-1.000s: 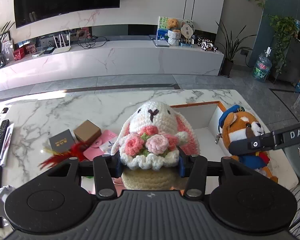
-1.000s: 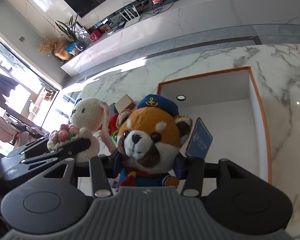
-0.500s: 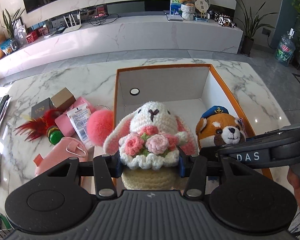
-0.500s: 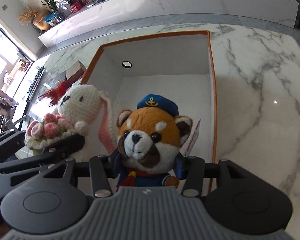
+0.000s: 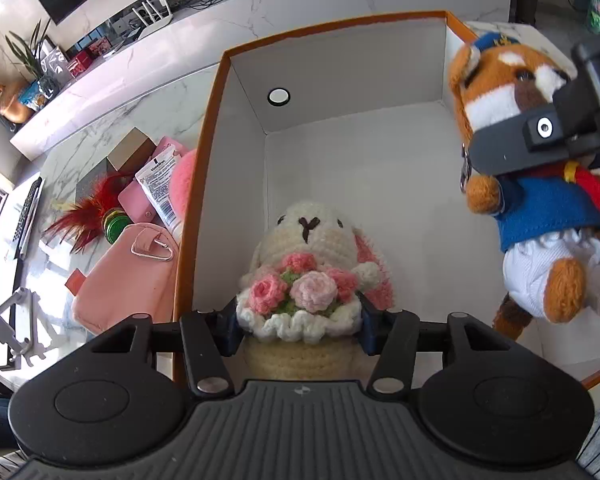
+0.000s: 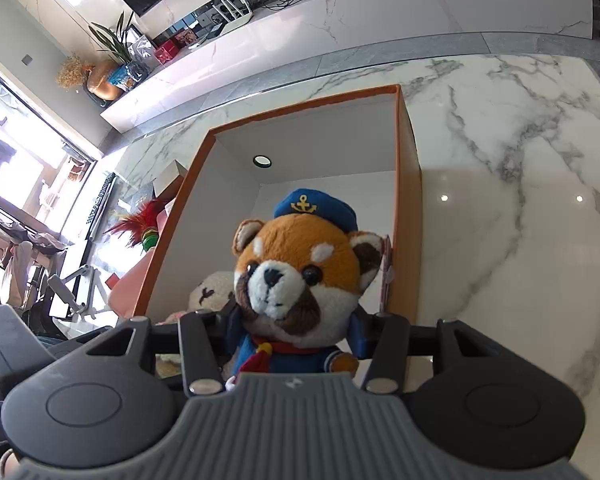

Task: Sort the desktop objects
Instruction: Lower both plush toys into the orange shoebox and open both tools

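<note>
The marble table carries an orange-rimmed box. Inside it, the left gripper clamps the rabbit; above, the right gripper clamps the bear. Releasing together could stack them or tip the bear out.
</note>
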`<state>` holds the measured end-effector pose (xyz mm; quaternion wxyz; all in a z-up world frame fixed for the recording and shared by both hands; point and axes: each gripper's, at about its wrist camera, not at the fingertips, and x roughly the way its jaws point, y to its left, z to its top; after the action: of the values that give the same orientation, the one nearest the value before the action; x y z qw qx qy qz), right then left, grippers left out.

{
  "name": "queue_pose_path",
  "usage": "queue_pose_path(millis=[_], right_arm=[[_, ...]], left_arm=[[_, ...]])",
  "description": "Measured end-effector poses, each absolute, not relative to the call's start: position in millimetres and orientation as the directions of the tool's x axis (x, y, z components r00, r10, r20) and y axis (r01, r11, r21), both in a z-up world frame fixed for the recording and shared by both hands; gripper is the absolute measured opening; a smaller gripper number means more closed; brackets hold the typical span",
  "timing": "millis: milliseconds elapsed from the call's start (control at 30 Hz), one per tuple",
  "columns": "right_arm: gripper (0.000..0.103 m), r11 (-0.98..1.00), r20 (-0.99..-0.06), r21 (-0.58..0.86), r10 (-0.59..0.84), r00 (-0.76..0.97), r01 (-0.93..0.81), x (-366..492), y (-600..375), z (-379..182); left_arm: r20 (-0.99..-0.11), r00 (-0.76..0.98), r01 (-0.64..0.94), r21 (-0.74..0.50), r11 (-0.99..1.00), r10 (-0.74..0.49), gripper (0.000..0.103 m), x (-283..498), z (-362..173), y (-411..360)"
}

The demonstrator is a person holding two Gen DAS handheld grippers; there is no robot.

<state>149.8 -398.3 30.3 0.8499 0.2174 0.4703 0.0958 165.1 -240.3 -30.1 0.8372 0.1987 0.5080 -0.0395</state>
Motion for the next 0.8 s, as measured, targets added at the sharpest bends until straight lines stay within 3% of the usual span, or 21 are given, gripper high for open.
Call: queue_pose_path(millis=[167,233,300,567,800], right_arm=[[0.052,0.871,-0.742,0.489,0.389,0.546,0.044,148.3,-401.8,32.0],[0.053,0.867,-0.740,0.496,0.392,0.546,0.049,148.0,-404.0,31.9],[0.053,0.862,-0.738,0.505,0.399,0.545,0.054,148.0,-405.9,30.9],[0.060,0.829,-0.723,0.554,0.430,0.541,0.082,149.0,-413.2,27.2],[0.060,0.817,-0.705,0.573,0.453,0.546,0.063,145.7,-413.8,29.6]], left_arm=[[-0.862,0.463,0.326,0.383,0.864,0.208,0.073,163.9,-45.6,-255.0],[-0.856,0.454,0.337,0.423,0.841,0.248,0.087,164.9,-49.5,-257.1],[-0.866,0.428,0.374,0.431,0.821,0.259,0.093,165.4,-53.7,-259.2],[-0.858,0.411,0.374,0.467,0.801,0.308,0.094,165.3,-56.5,-260.7],[-0.819,0.469,0.347,0.514,0.785,0.329,0.094,159.1,-41.9,-266.3]])
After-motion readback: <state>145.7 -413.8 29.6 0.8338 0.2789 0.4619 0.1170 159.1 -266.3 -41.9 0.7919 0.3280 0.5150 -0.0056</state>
